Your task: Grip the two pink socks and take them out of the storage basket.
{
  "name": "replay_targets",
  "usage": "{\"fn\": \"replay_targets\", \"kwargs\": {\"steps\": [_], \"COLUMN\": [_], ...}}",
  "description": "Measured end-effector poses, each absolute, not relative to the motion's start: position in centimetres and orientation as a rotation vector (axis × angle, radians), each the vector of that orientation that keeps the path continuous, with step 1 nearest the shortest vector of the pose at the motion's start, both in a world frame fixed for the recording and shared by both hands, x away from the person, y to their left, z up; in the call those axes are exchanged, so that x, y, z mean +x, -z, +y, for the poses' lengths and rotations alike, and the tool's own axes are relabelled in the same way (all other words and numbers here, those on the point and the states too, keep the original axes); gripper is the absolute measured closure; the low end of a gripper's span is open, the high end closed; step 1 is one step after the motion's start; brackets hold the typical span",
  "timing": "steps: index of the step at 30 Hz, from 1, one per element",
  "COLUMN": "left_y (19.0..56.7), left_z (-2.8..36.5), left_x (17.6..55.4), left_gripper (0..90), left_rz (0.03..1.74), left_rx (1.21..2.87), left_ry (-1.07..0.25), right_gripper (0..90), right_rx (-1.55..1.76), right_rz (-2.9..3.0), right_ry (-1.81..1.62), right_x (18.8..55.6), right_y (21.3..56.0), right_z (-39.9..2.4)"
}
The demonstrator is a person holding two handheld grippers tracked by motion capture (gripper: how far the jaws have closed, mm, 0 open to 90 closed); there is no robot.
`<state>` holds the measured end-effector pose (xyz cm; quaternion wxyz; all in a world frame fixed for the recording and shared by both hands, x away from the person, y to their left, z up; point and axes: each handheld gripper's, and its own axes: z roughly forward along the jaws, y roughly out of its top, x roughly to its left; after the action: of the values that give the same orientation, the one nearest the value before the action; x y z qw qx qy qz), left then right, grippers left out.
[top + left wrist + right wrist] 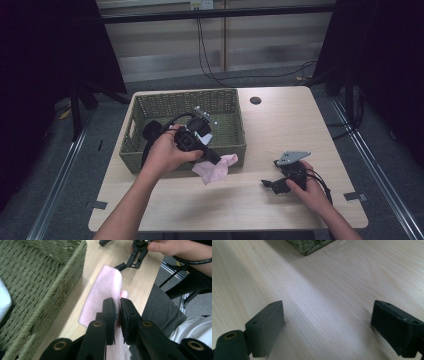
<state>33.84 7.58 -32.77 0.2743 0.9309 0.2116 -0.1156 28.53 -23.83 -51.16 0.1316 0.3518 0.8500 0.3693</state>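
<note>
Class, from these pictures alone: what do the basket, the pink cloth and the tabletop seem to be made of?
Basket: woven green fibre, likely rope or rush; plaited strands show. Pink cloth: soft fleece-like fabric, matte and fuzzy-edged. Tabletop: pale wood or wood-look laminate, with fine grain lines and a faint sheen.

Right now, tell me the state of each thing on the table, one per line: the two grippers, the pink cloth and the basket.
Left gripper: shut on the pink cloth, held at the basket's front edge.
Right gripper: open, jaws wide apart, low over bare table.
Pink cloth: pinched at one end, hanging outside the basket.
Basket: upright on the table; a white item lies inside.
</note>
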Motion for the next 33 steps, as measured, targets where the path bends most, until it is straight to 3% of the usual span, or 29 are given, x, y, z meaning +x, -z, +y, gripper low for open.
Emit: {"fn": "replay_targets", "kwargs": {"steps": [3,5,13,20,33], "left_y": [33.1,33.3,32.7,33.4,36.7], "left_z": [7.4,7.4,8.8,11.0,15.0], "left_x": [33.7,33.8,35.1,37.9,42.8], "left_gripper": [80.9,72.2,53.8,46.9,40.0], "left_rz": [0.574,0.573,0.613,0.701,0.916], "left_rx": [2.497,2.504,2.483,2.471,2.451], "left_ry": [0.318,0.28,0.196,0.085,0.014], "right_gripper": [10.6,10.6,10.6,10.6,10.6], "right_rx": [1.018,1.018,1.017,1.021,1.017], "right_rz": [2.469,2.469,2.469,2.467,2.469], "right_ry": [-1.07,-1.07,-1.07,-1.072,-1.07], "right_x": [28.5,28.5,28.5,28.5,28.5], "right_y": [51.2,51.2,51.2,51.2,51.2], "right_z": [-23.8,-23.8,-23.9,-23.8,-23.8]}}
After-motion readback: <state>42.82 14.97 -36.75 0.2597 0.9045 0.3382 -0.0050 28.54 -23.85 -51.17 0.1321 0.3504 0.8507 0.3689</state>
